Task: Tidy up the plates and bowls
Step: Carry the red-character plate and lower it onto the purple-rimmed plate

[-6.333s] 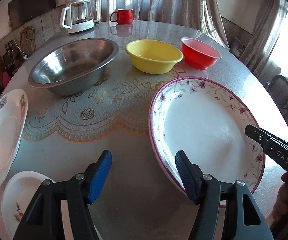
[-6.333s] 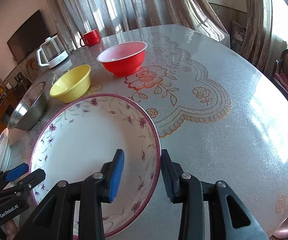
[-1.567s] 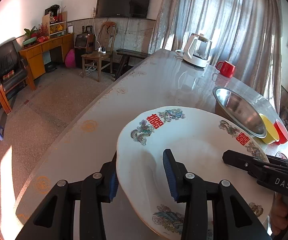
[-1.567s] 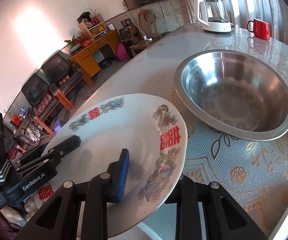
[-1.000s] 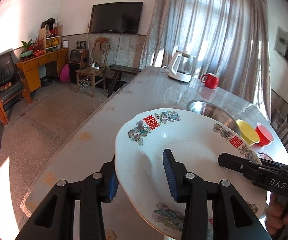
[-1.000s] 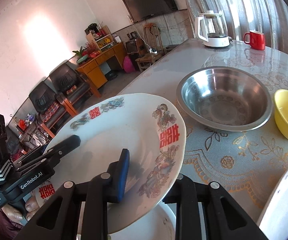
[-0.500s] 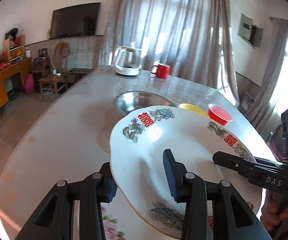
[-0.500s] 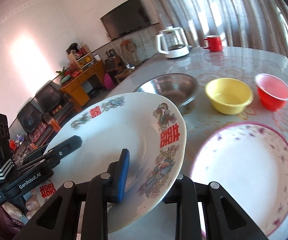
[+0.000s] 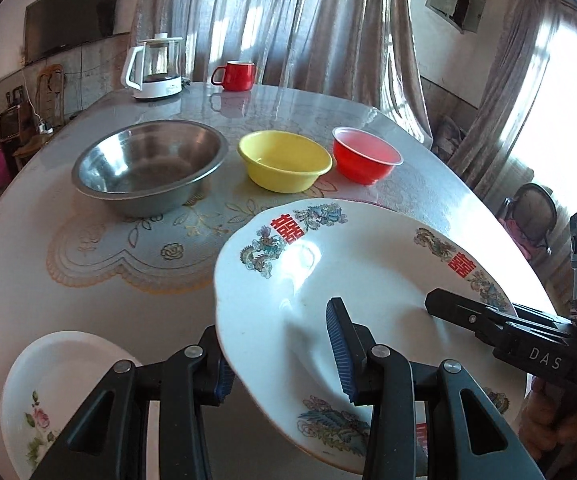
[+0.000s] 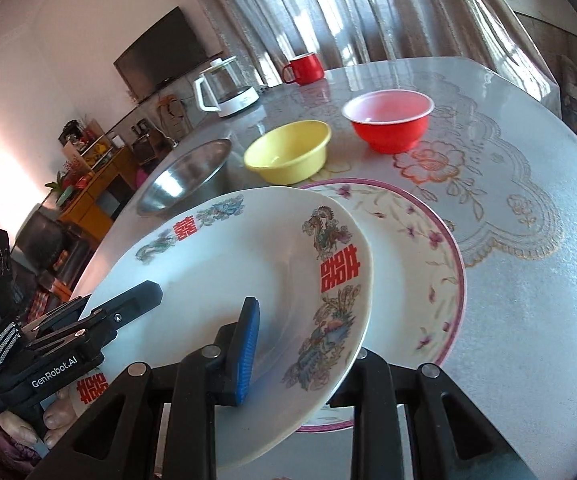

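Note:
Both grippers hold one white plate with red characters and dragon patterns (image 9: 368,276) (image 10: 224,264) in the air. My left gripper (image 9: 284,356) is shut on its near left rim. My right gripper (image 10: 300,344) is shut on its right rim. The plate hangs just above the large floral plate with a purple rim (image 10: 416,248), covering its left half. A steel bowl (image 9: 148,164), a yellow bowl (image 9: 284,160) and a red bowl (image 9: 364,156) stand in a row behind. A small white rose plate (image 9: 48,384) lies at the near left.
A glass kettle (image 9: 156,68) and a red mug (image 9: 236,76) stand at the far edge of the round table (image 9: 88,264). Curtains hang behind. A chair (image 9: 532,216) stands off the table's right side.
Both grippers have carried the white plate rightwards from the table's left edge to above the floral plate. The grip on it has not changed.

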A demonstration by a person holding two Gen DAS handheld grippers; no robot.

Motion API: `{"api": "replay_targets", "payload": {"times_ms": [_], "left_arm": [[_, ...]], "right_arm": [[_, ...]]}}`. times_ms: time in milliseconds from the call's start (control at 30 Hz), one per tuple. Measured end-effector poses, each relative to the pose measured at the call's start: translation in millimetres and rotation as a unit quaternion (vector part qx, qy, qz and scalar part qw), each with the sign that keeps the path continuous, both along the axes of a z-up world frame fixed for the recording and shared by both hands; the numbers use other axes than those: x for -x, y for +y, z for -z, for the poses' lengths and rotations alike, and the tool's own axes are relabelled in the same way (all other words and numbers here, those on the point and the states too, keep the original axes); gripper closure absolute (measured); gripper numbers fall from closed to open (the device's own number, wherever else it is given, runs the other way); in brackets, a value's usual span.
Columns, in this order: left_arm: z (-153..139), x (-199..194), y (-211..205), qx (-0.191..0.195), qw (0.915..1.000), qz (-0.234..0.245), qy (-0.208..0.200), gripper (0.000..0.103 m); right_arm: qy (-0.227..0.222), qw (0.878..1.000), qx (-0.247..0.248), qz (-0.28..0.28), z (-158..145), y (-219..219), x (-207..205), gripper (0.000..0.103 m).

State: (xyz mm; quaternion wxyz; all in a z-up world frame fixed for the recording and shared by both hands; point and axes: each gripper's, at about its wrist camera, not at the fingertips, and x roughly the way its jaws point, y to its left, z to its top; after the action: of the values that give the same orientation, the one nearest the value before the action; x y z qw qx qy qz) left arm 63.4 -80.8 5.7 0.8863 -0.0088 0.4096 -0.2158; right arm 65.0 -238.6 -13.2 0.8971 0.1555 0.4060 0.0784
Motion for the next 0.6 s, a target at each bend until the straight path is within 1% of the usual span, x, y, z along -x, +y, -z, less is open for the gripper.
{"api": "replay_targets", "payload": {"times_ms": [67,233,367,600], "left_arm": [[3.9,-5.2,-12.1,-0.007,0.9999,0.006,0.006,0.062],[13.5,-12.3,-23.8,-0.017,0.9994,0.015,0.026,0.062],[16.4,-14.4,-29.7,-0.039,0.9989,0.016,0.018,0.061],[16.2,-12.7,-29.8,-0.045,0.9987,0.019,0.017,0.061]], "right_arm": [[0.004,1.0,0.003,0.011,3.1,-7.1,-0.9,0.078],[0.018,0.999,0.004,0.034,11.3,-23.5,-0.8,0.078],[0.027,0.999,-0.005,0.043,16.1,-29.4,-2.6,0.077],[0.028,0.998,0.007,0.055,11.4,-34.5,1.0,0.076]]}}
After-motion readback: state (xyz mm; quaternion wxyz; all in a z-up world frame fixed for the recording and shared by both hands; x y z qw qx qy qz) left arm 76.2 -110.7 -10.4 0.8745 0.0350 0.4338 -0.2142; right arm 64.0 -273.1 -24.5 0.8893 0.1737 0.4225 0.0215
